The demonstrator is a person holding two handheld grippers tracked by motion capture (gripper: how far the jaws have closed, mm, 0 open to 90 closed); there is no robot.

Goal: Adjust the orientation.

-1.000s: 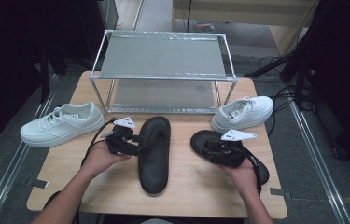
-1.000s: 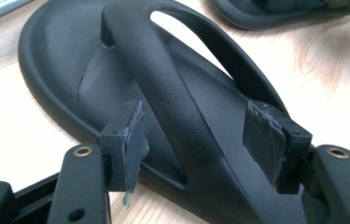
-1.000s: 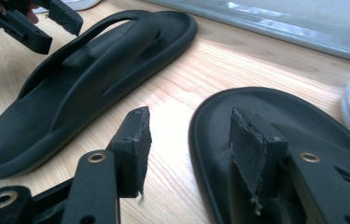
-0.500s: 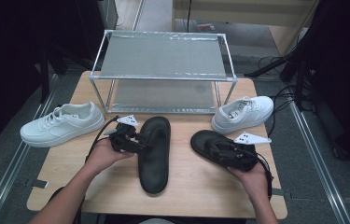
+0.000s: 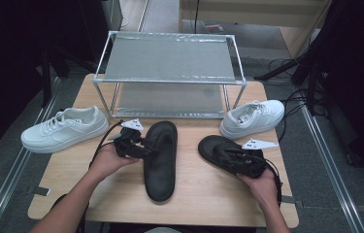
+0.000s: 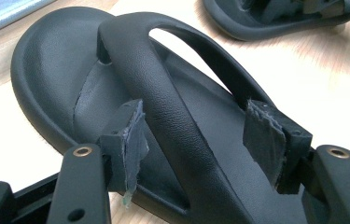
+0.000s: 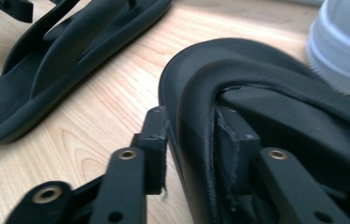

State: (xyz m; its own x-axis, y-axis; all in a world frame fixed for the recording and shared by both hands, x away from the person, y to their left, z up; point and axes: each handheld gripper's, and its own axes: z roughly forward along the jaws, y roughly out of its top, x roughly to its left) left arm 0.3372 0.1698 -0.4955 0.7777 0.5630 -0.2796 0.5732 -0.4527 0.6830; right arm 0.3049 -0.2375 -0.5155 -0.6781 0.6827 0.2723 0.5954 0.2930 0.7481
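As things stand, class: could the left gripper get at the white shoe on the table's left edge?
Probably yes. The left gripper straddles the left sandal's strap, pads apart from it, so it seems free to back off. Bare table lies between it and the white shoe.

Both forearms enter from the bottom of the high view, bare, angled inward. Left hand wraps the left gripper, pointing right; jaws stand apart, the pads not pressing. Right hand holds the right gripper low, pointing left and away; its jaws have just been closing and now pinch, pads pressed tight.
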